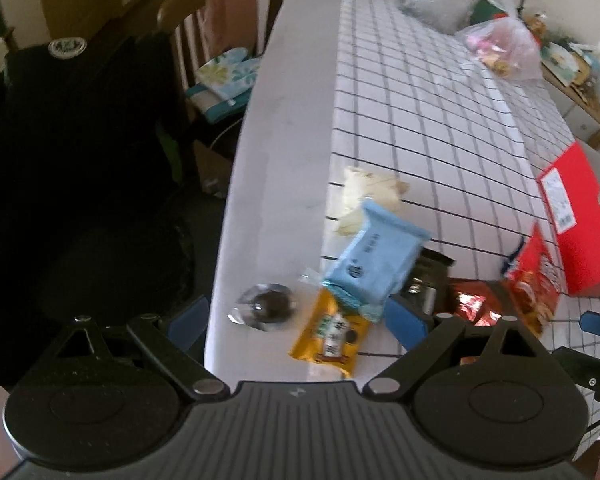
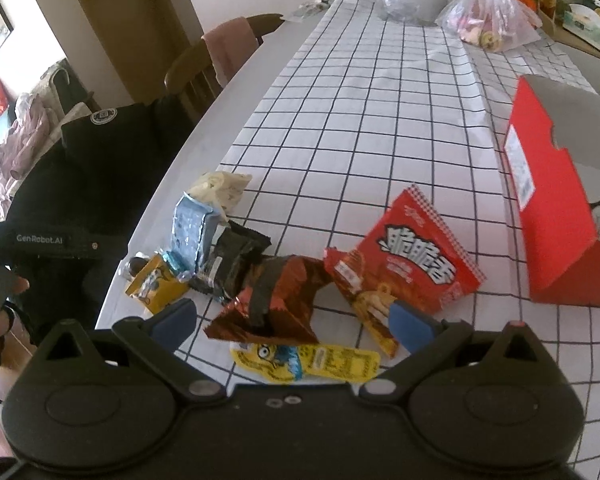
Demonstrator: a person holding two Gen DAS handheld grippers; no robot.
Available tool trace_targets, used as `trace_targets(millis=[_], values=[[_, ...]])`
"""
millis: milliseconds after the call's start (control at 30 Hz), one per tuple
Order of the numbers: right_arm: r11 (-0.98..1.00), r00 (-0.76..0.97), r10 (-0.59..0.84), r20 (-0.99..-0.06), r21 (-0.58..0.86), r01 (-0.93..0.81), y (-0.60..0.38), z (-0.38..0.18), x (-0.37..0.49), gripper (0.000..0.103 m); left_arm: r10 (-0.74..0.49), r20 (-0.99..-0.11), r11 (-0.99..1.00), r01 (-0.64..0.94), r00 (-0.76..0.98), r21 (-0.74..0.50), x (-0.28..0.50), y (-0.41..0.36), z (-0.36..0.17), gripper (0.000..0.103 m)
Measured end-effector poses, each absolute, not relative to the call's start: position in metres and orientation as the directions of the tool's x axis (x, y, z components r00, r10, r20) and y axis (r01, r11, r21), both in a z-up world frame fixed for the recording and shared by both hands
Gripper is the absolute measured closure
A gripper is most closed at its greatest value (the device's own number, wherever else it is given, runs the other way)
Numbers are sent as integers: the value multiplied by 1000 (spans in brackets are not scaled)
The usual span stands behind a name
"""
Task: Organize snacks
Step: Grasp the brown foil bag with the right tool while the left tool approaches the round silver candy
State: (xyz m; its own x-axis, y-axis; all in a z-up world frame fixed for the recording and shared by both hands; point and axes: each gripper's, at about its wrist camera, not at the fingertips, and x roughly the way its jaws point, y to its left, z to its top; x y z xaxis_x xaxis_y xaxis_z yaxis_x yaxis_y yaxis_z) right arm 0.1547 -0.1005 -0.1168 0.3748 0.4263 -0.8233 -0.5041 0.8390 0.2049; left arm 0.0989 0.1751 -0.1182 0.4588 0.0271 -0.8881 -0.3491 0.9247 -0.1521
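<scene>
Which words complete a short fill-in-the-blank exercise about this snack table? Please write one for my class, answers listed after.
1. The tablecloth is white with a black ____ pattern.
2. The open box to the right of the snacks is ____ on the outside.
3. The light blue packet lies partly on top of the ____ packet.
4. Both grippers, left and right, have ____ jaws.

Answers: grid; red; yellow; open

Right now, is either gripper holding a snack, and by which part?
Nothing is held. The left gripper is open above the blue pack and the yellow bar. The right gripper is open over the brown wrapper.
</scene>
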Motion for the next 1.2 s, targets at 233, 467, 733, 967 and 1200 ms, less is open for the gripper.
trace_targets(millis=[233, 467, 733, 967, 1200], values=[[839, 341, 412, -845, 207, -503, -85, -128, 163, 1, 32, -901, 921, -364, 434, -142, 105, 193, -134, 8], [834, 308, 412, -858, 219, -506, -82, -137, 162, 4, 35, -889, 950, -292, 457, -113, 96, 189, -144, 24], [857, 313, 389, -866, 216, -469, -82, -144, 167, 10, -3, -882, 983, -161, 470, -89, 95, 190, -147, 38], [858, 305, 387, -870, 218, -466, -77, -148, 167, 16, -64, -896, 995, -42, 439, -92, 103, 182, -159, 46], [855, 305, 393, -868, 222, -468, -76, -147, 168, 19, -78, -895, 992, -55, 438, -114, 112, 198, -159, 55]])
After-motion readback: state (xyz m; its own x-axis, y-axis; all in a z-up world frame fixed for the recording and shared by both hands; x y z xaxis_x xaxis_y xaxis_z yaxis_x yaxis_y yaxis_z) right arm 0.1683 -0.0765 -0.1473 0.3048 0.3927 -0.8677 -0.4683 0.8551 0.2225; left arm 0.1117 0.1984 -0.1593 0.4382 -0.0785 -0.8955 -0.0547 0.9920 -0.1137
